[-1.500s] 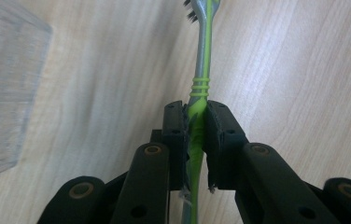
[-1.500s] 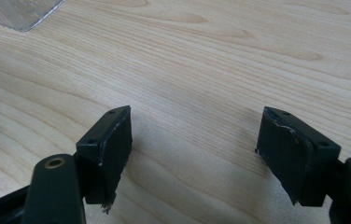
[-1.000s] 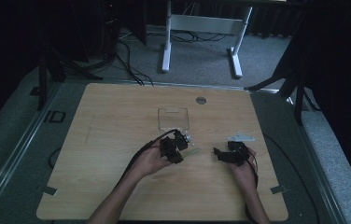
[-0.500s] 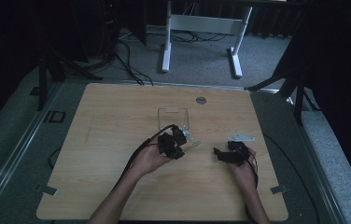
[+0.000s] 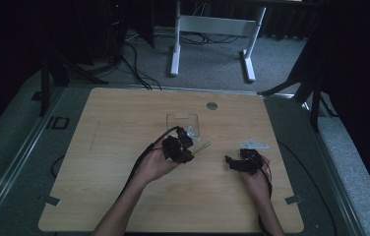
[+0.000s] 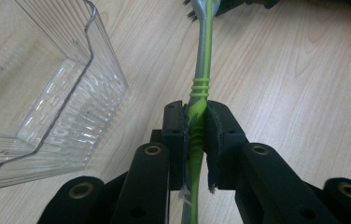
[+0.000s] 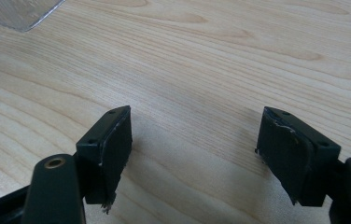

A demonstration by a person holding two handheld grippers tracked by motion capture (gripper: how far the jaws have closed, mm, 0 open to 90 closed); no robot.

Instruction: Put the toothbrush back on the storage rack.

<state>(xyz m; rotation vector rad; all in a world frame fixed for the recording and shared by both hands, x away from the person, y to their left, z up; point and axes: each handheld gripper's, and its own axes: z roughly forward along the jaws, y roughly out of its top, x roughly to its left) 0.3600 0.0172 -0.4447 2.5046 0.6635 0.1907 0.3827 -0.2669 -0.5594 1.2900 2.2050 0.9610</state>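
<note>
From the high view, I see my left gripper [image 5: 187, 147] holding a green toothbrush [image 5: 202, 146] just near of the clear box [image 5: 183, 118]. In the left gripper view, the jaws pinch its handle. In the right gripper view, my right gripper [image 7: 192, 154] stands spread over the bare table [image 7: 211, 56].

So the thing I'm holding is a toothbrush [image 6: 200, 70] — lime green ribbed grip section, grey neck, dark bristles just visible at the head end. In the left gripper view it runs straight toward 12 o'clock, lifted off the counter, pinched at the ribbed green part. From the high view its green end [image 5: 202, 146] pokes out toward about 2 o'clock. The clear plastic container [image 6: 57, 93] sits just beside it at 10 o'clock, open side up, ribbed walls, nothing touching.
</note>
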